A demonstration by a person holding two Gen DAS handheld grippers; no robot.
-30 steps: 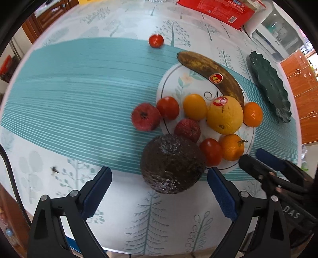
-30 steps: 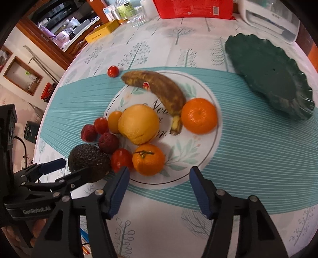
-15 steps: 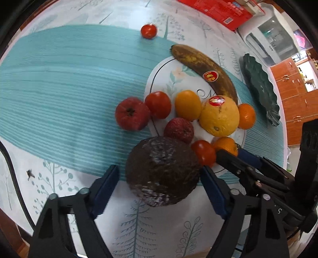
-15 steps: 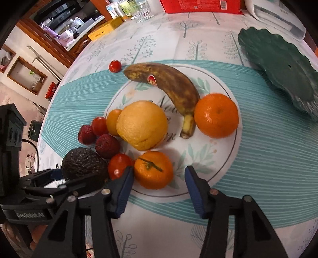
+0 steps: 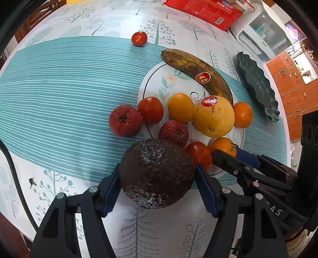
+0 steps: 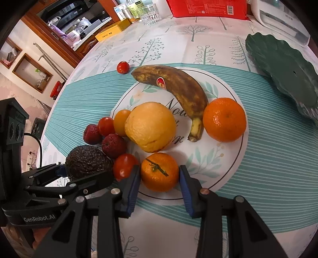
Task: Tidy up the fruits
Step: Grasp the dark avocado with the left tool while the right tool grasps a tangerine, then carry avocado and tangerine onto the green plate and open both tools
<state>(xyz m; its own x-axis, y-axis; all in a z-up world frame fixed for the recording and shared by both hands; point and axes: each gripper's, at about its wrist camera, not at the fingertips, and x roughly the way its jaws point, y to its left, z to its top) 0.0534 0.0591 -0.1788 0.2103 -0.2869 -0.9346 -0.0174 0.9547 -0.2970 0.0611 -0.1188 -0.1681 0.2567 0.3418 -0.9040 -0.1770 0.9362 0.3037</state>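
A tree-patterned cloth point(image 6: 151, 45) covers the bench, with a red packet point(image 6: 206, 8), a drinking glass point(image 6: 151, 13) and a yellow box point(image 6: 112, 31) at its far edge.

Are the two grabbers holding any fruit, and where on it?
The left hand-held gripper has just closed around the avocado, pads on its two sides. The right hand-held gripper has just closed on the small orange, also by its sides.
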